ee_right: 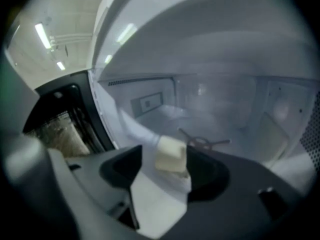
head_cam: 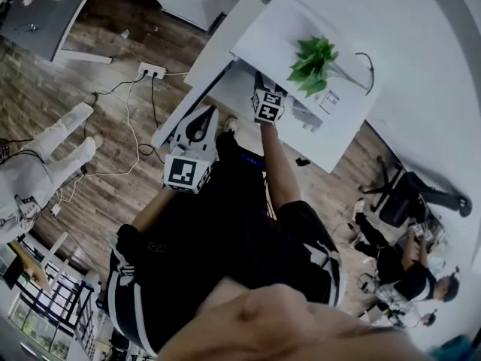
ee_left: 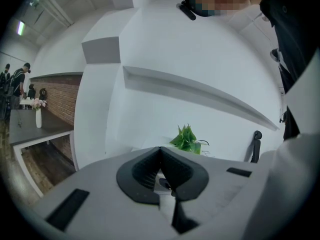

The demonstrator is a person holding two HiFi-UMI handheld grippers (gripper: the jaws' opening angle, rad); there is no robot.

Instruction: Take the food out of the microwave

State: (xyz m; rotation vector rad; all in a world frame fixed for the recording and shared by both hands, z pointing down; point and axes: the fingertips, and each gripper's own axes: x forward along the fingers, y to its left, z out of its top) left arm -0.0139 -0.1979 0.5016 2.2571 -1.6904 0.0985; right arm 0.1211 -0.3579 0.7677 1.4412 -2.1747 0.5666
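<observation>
Food (ee_right: 170, 154) lies inside microwave (ee_right: 225, 99), its door (ee_right: 60, 114) at left.

Your grey, cube-marked left gripper (ee_left: 160, 151) sits close to your body, pointing almost level, jaws together. Your bare right forearm (head_cam: 279, 168) stretches ahead, and the right gripper (ee_right: 165, 159) tilts downward, jaws spread wide.

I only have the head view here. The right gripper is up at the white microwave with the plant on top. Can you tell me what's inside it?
Observer: A pale yellowish block lies between the right gripper's jaws, inside the microwave.
Operator: Are the jaws gripping it?
Observer: No, they stand open, with a gap beside the block.
Operator: Could anything get in the way coming out?
Observer: The door stands swung open at the cavity's left.
</observation>
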